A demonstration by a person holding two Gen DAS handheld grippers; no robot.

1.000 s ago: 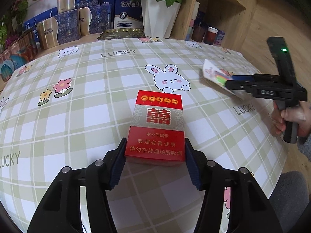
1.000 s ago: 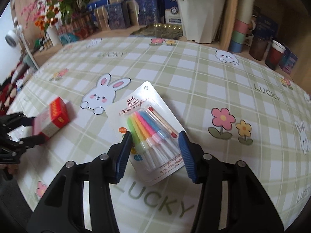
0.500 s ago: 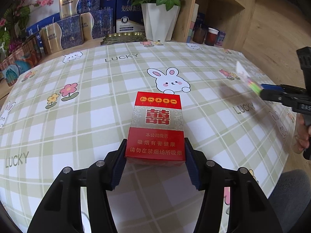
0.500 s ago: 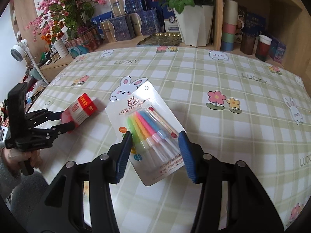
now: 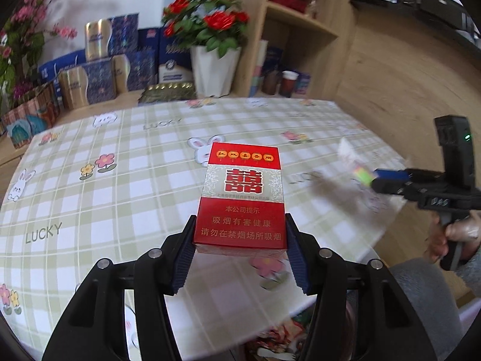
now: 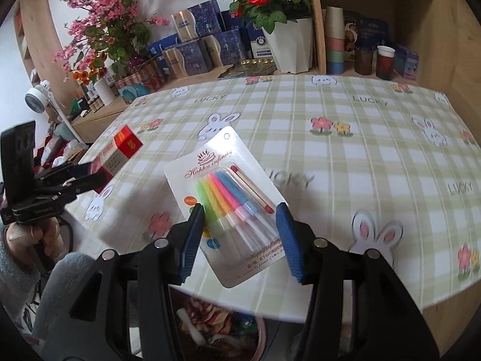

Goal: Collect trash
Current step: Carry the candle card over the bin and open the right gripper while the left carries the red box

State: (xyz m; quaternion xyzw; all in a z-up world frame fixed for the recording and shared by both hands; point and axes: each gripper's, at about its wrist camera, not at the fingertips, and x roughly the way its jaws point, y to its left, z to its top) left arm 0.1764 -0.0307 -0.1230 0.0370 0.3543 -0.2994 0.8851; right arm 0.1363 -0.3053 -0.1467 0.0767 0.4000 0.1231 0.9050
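Checked green cloth with rabbits and flowers covers the table (image 6: 375,138), and shelves of boxes and a white pot of roses (image 5: 215,69) stand behind it. Your left gripper (image 5: 240,240) is clenched on the red cigarette pack (image 5: 242,198), pads on its two long sides near the bottom end, with the pack lifted clear of the cloth. Your right gripper (image 6: 240,228) grasps the card of birthday candles (image 6: 228,198) across its lower half, also off the table near the front edge. Below that edge you can see a bin with wrappers in it (image 6: 210,325); that looks like the place for both. Carry each piece out past the table edge before lowering, keep your grip firm until it hangs over the bin's mouth, and let go of one at a time. The candle card is thin and held askew, so it may slip.
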